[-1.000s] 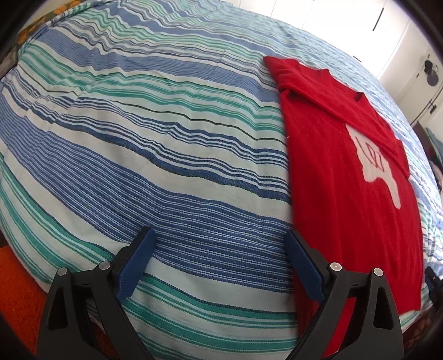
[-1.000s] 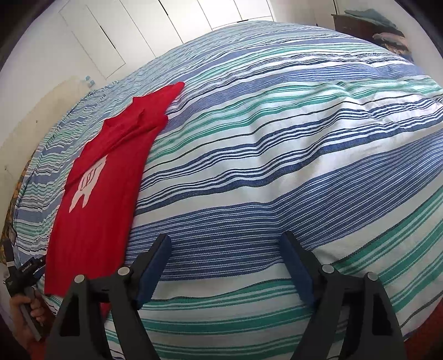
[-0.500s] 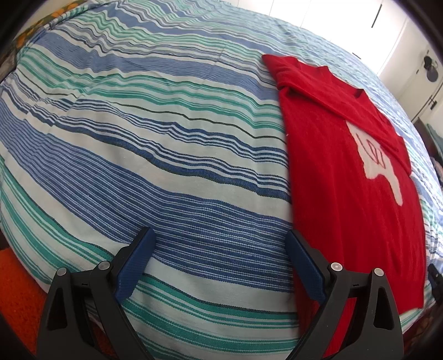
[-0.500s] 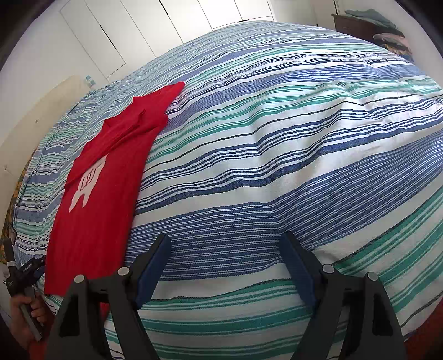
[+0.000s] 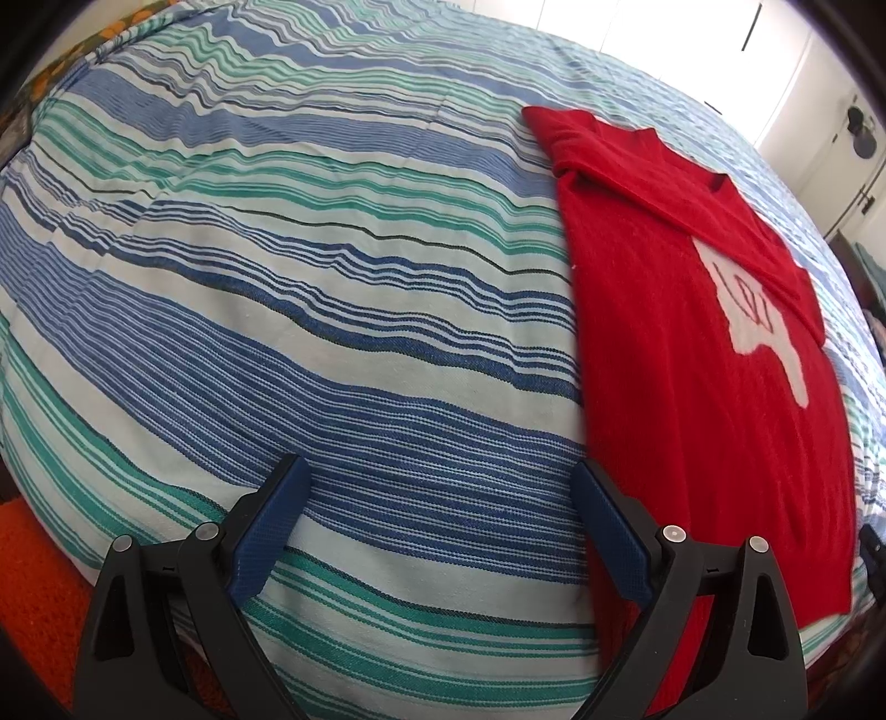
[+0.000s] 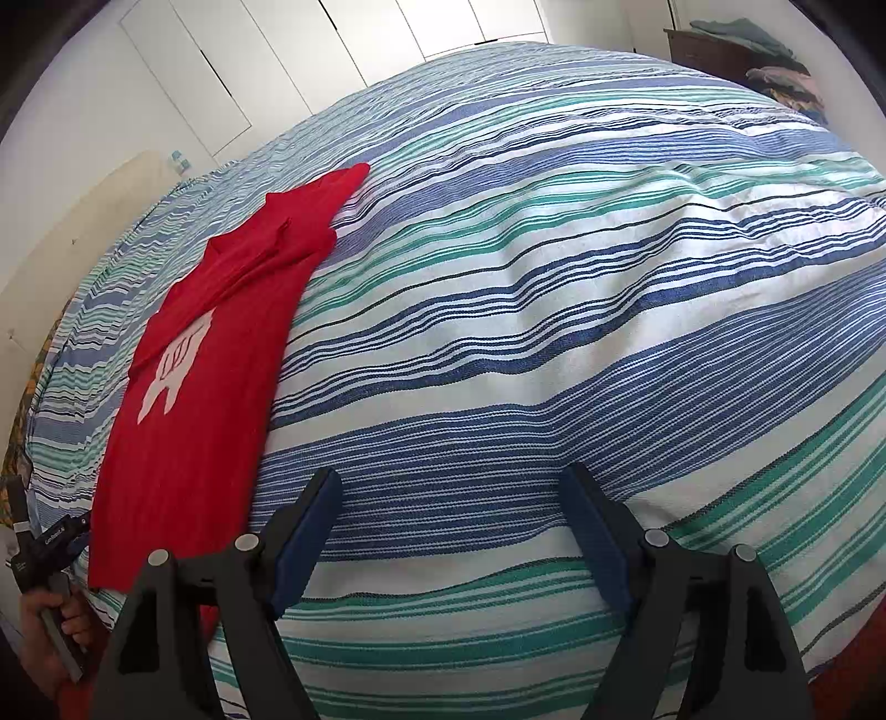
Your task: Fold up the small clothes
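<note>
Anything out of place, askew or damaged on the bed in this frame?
Nothing stands out. The red shirt lies flat and smooth on the striped bedspread, already folded narrow lengthwise, with one sleeve turned in over its white print. Both hand-held grippers, left and right, are open over bare bedspread, holding nothing.

A home bedroom: a bed under a blue, green and white striped cover (image 6: 554,310) fills both views, with white wardrobe doors (image 6: 232,72) behind and folded laundry on a dark dresser (image 6: 714,50).
</note>
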The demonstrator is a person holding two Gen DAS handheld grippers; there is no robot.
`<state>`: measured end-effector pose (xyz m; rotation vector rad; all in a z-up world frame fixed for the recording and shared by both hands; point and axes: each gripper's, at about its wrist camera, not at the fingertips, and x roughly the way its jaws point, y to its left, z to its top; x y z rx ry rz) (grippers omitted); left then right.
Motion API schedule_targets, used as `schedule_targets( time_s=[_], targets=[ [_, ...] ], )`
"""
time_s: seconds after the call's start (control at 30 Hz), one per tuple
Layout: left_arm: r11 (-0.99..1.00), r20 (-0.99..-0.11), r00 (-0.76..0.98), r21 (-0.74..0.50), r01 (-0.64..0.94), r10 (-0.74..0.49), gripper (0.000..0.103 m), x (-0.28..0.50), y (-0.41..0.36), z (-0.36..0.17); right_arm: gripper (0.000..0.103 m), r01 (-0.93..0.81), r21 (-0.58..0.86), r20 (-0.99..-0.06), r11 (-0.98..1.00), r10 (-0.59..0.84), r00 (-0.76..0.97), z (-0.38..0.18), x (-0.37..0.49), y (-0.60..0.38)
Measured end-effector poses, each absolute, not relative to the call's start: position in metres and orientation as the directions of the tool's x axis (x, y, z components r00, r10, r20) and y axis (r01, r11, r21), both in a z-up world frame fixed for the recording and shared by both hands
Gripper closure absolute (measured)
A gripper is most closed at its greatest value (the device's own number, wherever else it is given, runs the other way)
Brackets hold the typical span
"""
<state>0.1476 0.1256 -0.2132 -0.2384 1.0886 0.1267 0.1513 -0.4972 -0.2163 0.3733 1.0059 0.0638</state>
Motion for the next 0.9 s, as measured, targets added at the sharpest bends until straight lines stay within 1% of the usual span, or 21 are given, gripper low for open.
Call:
schedule_targets(
  time_s=[0.9],
  targets=[
    [0.969,-0.890,0.456,-0.119,-0.215,-0.008,0.007,0.1480,0.1246,-0.2133,0.022,0.116,0.332,-0.813,0.936,0.221,0.539,-0.2161,0.1510,-0.4961]
  ],
)
